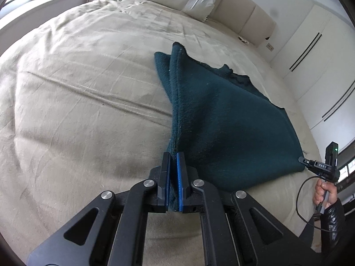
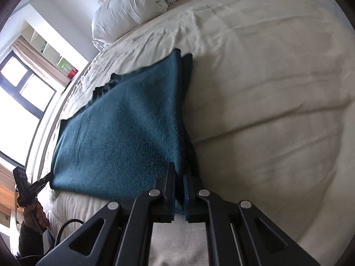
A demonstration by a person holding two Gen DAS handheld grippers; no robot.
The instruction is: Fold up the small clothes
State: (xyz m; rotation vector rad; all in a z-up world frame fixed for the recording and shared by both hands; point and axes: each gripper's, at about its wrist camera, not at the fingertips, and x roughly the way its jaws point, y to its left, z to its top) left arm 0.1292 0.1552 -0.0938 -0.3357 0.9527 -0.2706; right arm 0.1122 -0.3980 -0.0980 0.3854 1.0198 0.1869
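While both grippers pinch corners, sweater (image 1: 221, 119) apparently sags.

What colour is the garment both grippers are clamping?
Dark teal garment, plain with no pattern; it shows best in the right wrist view.
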